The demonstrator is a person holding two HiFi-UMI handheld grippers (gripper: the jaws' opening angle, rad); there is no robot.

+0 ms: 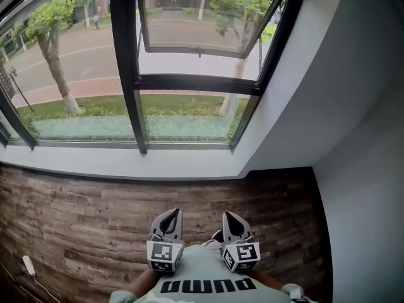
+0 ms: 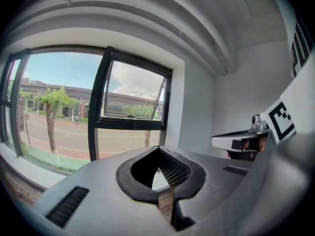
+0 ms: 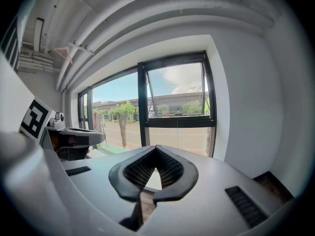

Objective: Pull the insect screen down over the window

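My left tongs and right tongs are shut, empty. No screen shows on the window. It's likely light, flimsy mesh, so I'd grip its stiff bar.

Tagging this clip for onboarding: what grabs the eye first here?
The black-framed window fills the top of the head view, its upper right sash tilted open outward. Low in that view, the left gripper and right gripper hang side by side over the wood floor, both shut and empty, well short of the window.
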